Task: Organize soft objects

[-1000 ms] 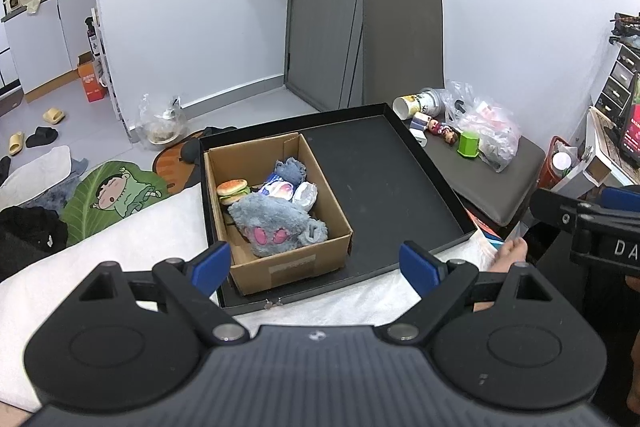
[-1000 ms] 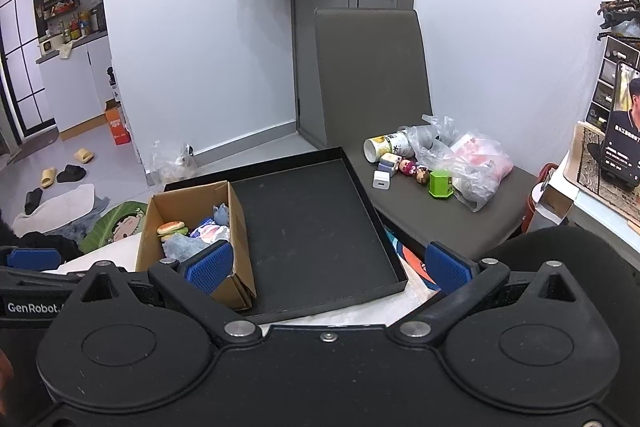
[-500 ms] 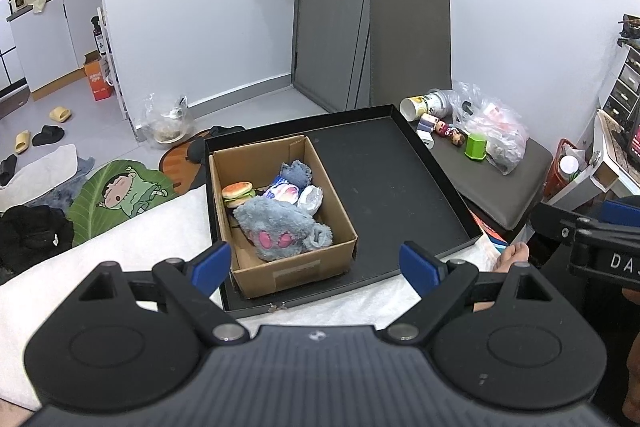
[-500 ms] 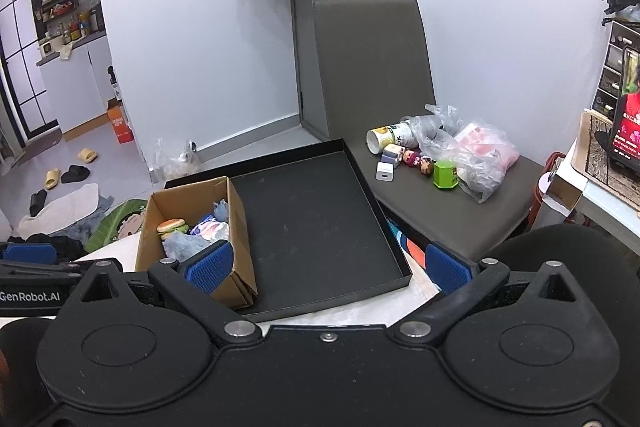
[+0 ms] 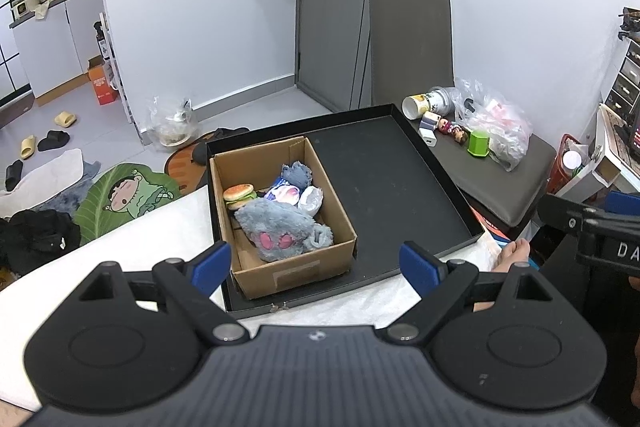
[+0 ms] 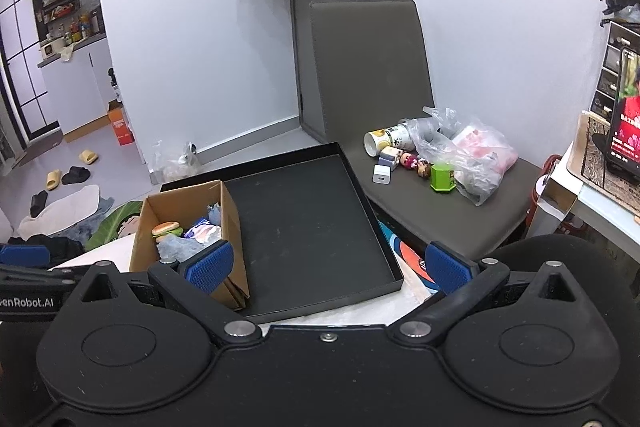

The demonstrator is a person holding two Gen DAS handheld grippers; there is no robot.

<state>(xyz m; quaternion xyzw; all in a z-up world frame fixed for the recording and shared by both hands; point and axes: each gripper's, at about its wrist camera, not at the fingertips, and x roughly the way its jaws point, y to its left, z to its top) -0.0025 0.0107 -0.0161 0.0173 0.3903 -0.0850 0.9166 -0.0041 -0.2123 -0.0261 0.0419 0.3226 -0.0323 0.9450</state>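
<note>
A cardboard box stands at the left end of a shallow black tray. Inside it lie a grey plush with pink eyes, a burger toy, a blue-grey cloth and pale soft packets. My left gripper hovers open just in front of the box, holding nothing. My right gripper is open too, near the tray's front edge, with the box at its left finger. The same toys show inside.
A grey chair right of the tray carries a cup, small figures, a green pot and plastic bags. White padding lies under the tray. A bare foot shows at right. Slippers, mats and clothes litter the floor at left.
Both grippers have drawn back and risen slightly, so the box and tray look a little farther off. Both stay open and the toys have not moved.
</note>
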